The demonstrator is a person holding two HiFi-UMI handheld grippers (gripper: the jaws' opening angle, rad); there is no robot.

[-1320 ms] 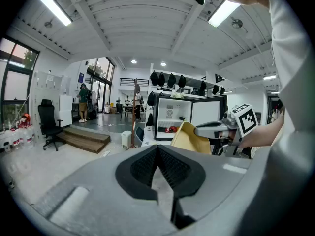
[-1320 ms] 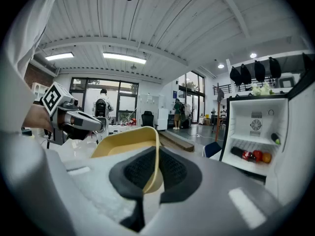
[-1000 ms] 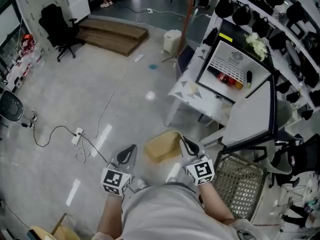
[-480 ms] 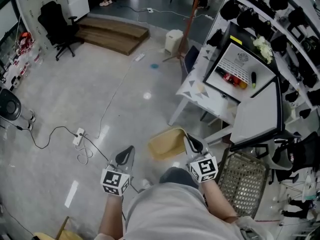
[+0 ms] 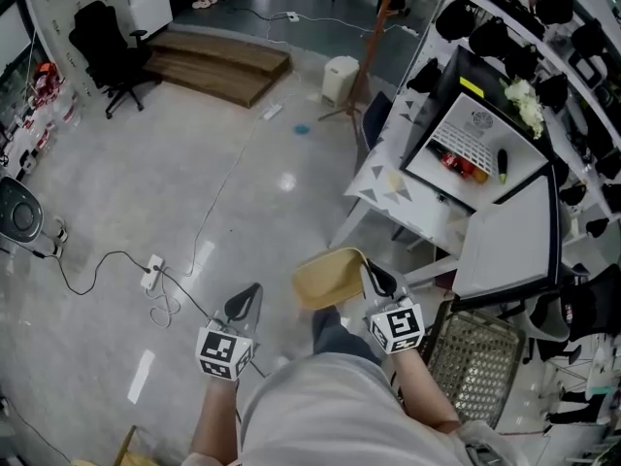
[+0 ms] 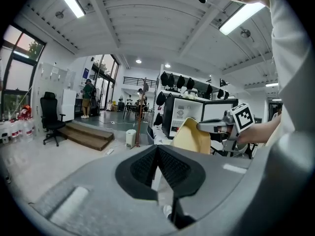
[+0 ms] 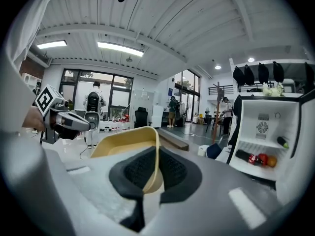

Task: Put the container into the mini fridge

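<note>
A shallow tan container (image 5: 328,277) hangs over the floor in front of me, its near rim clamped in my right gripper (image 5: 374,282); the right gripper view shows the jaws shut on that rim (image 7: 155,166). My left gripper (image 5: 246,302) is at lower left, its jaws pressed together on nothing; the left gripper view shows the container (image 6: 192,135) off to its right. The white mini fridge (image 5: 473,150) stands open on a table at upper right, its door (image 5: 508,245) swung out. A dark bottle and red items (image 5: 459,162) lie on its shelf.
A white table with triangle marks (image 5: 391,189) carries the fridge. A wire basket (image 5: 470,361) stands at lower right. Dark caps hang on racks (image 5: 543,37) beside the fridge. A cable and power strip (image 5: 150,270) lie on the floor at left, with an office chair (image 5: 107,51) beyond.
The view has moved forward toward the fridge, which now sits a little further right. The right gripper and container have edged up and right; the left gripper has stayed put.
</note>
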